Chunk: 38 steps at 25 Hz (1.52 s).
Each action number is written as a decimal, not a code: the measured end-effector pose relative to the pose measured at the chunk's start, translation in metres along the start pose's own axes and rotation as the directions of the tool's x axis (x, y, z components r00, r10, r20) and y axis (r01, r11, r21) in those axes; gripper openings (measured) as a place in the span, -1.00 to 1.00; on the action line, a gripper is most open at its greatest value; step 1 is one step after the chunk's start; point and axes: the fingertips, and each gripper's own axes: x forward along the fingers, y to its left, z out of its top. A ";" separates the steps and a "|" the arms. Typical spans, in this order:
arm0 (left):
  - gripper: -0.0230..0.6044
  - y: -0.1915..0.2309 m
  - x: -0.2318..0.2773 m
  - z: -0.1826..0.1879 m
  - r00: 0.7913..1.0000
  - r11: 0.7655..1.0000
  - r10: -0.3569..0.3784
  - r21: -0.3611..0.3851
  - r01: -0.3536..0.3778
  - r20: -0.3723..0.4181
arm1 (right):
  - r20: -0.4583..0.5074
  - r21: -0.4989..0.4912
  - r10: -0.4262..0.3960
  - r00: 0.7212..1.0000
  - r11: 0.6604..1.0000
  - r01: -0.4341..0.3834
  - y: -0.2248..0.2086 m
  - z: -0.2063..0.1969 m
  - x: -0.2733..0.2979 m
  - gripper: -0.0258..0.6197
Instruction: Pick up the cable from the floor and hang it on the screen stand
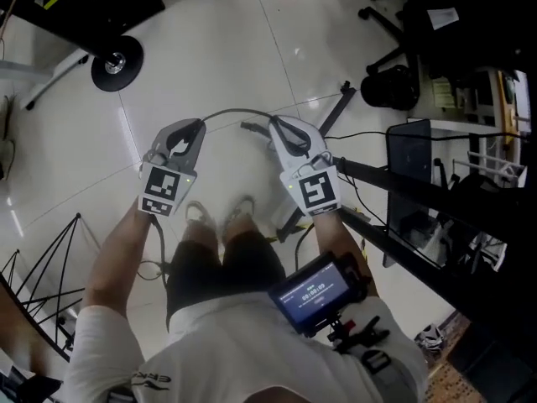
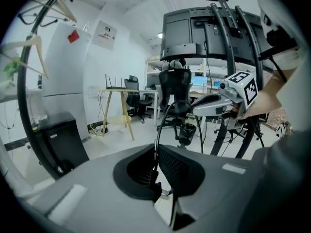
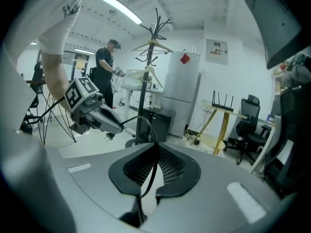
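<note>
A round black base (image 1: 116, 62) sits far left, well apart. The left gripper (image 1: 193, 128) pinches the cable (image 1: 235, 111) in narrow jaws. The cable arcs above open white floor (image 1: 226, 40) to the right gripper (image 1: 277, 126), likewise clamped on it. The screen stand (image 1: 377, 177) crowds that gripper's right edge.

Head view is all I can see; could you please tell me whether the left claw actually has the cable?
Observer: Yes. The left gripper view shows the left claw shut on the thin black cable.
Operator: And the other one, please?
Observer: The right claw pinches the same cable, which arcs across to the left claw.
Operator: What lies ahead of the left claw?
Observer: A big screen stands upright there, beyond the right claw.
</note>
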 end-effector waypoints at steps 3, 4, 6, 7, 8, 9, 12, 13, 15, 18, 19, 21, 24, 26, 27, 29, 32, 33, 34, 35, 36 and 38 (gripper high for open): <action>-0.85 -0.005 -0.028 0.079 0.999 1.000 -0.001 0.020 0.000 0.035 | 0.041 -0.014 -0.042 0.998 0.999 0.043 -0.021 0.074 -0.037 -0.81; -0.85 -0.008 -0.040 0.105 0.999 1.000 -0.002 0.023 0.001 0.047 | 0.061 -0.007 -0.060 0.996 0.998 0.060 -0.027 0.099 -0.051 -0.81; -0.85 -0.017 -0.066 0.154 0.998 1.000 -0.004 0.020 0.002 0.068 | 0.089 0.001 -0.087 0.992 0.996 0.088 -0.035 0.148 -0.082 -0.81; -0.85 -0.022 -0.079 0.178 0.997 1.000 -0.004 0.018 0.003 0.080 | 0.100 -0.003 -0.099 0.990 0.995 0.100 -0.038 0.171 -0.098 -0.82; -0.85 -0.028 -0.091 0.202 0.995 1.000 -0.005 0.016 0.004 0.095 | 0.112 -0.007 -0.114 0.987 0.993 0.115 -0.042 0.194 -0.114 -0.82; -0.85 -0.032 -0.102 0.227 0.994 1.000 -0.007 0.016 0.005 0.113 | 0.127 -0.008 -0.132 0.983 0.991 0.135 -0.047 0.215 -0.130 -0.82; -0.85 -0.044 -0.122 0.303 0.983 0.999 -0.020 0.039 0.013 0.183 | 0.186 -0.015 -0.208 0.960 0.977 0.215 -0.071 0.277 -0.175 -0.82; -0.85 -0.049 -0.126 0.326 0.978 0.999 -0.026 0.052 0.016 0.205 | 0.206 -0.018 -0.234 0.950 0.970 0.243 -0.079 0.294 -0.189 -0.82; -0.85 -0.061 -0.135 0.366 0.970 0.997 -0.041 0.070 0.025 0.239 | 0.231 -0.021 -0.277 0.933 0.957 0.290 -0.090 0.323 -0.219 -0.82; -0.85 -0.082 -0.149 0.412 0.957 0.994 -0.075 0.099 0.049 0.280 | 0.254 -0.017 -0.340 0.905 0.934 0.356 -0.099 0.355 -0.259 -0.82; -0.85 -0.089 -0.153 0.425 0.952 0.992 -0.088 0.113 0.057 0.294 | 0.260 -0.017 -0.360 0.896 0.926 0.377 -0.102 0.364 -0.272 -0.82; -0.85 -0.102 -0.158 0.450 0.941 0.988 -0.112 0.135 0.072 0.320 | 0.273 -0.016 -0.398 0.876 0.908 0.418 -0.107 0.377 -0.296 -0.82; -0.85 -0.123 -0.157 0.482 0.922 0.983 -0.146 0.157 0.095 0.358 | 0.298 -0.005 -0.446 0.844 0.883 0.469 -0.118 0.388 -0.329 -0.82; -0.85 -0.138 -0.154 0.500 0.910 0.978 -0.169 0.180 0.107 0.378 | 0.317 0.008 -0.475 0.821 0.867 0.499 -0.125 0.392 -0.350 -0.82; -0.85 -0.145 -0.153 0.508 0.905 0.975 -0.179 0.191 0.111 0.386 | 0.323 0.012 -0.486 0.812 0.860 0.511 -0.129 0.394 -0.359 -0.82; -0.85 -0.160 -0.152 0.523 0.896 0.971 -0.197 0.208 0.121 0.398 | 0.337 0.013 -0.503 0.796 0.848 0.530 -0.134 0.398 -0.377 -0.82; -0.85 -0.178 -0.152 0.536 0.883 0.962 -0.230 0.231 0.144 0.409 | 0.354 0.015 -0.523 0.775 0.832 0.555 -0.136 0.401 -0.399 -0.82; -0.85 -0.183 -0.151 0.542 0.877 0.957 -0.248 0.243 0.157 0.411 | 0.357 0.019 -0.533 0.767 0.825 0.565 -0.137 0.403 -0.406 -0.82; -0.85 -0.190 -0.150 0.548 0.870 0.951 -0.270 0.258 0.172 0.414 | 0.358 0.022 -0.547 0.757 0.815 0.579 -0.139 0.404 -0.414 -0.82; -0.85 -0.197 -0.149 0.554 0.861 0.942 -0.294 0.276 0.189 0.415 | 0.356 0.024 -0.563 0.746 0.803 0.595 -0.141 0.405 -0.423 -0.82; -0.85 -0.205 -0.148 0.561 0.852 0.932 -0.321 0.296 0.207 0.415 | 0.353 0.025 -0.581 0.733 0.789 0.614 -0.144 0.405 -0.431 -0.82; -0.85 -0.221 -0.145 0.573 0.829 0.907 -0.380 0.340 0.248 0.411 | 0.341 0.031 -0.623 0.704 0.756 0.654 -0.147 0.404 -0.449 -0.82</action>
